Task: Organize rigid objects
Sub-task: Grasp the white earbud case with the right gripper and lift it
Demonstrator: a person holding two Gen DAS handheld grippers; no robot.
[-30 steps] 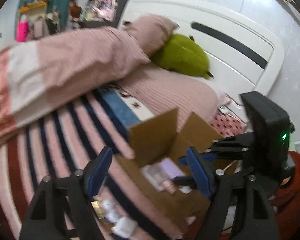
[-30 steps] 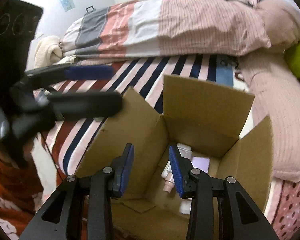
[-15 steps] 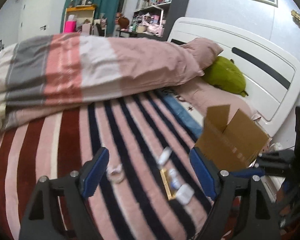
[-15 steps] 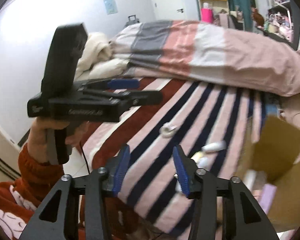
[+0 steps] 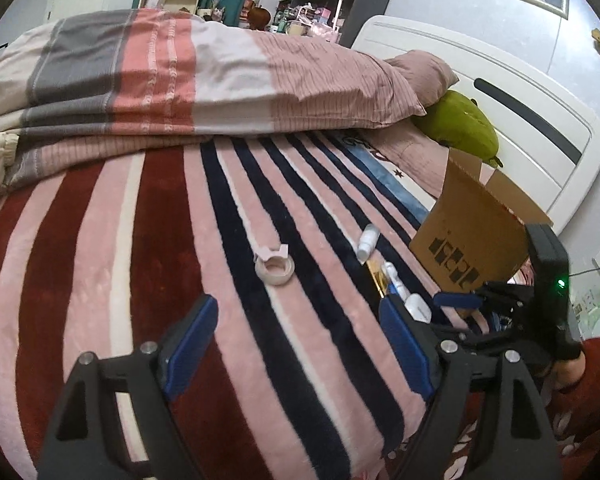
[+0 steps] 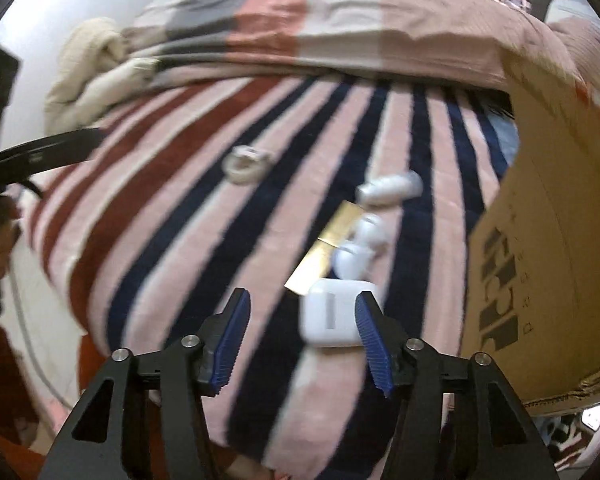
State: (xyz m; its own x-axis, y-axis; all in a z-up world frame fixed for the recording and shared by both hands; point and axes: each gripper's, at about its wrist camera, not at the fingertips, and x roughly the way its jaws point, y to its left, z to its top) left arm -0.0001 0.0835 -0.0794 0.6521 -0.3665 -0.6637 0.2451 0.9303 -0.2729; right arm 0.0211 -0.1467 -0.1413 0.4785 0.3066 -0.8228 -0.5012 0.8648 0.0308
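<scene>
— What are the tongs doing?
— Right gripper [image 6: 302,336] is spreading wide around a white earbud case [image 6: 334,314] lying near the striped blanket's [image 6: 204,220] front edge, beside the cardboard box [image 6: 548,248]; left gripper [image 5: 296,344] is hovering, spread, pinching nothing.

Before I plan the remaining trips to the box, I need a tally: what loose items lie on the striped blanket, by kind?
Tape roll: 1
White bottles: 2
White earbud-style case: 1
Gold flat packet: 1
Total: 5
</scene>
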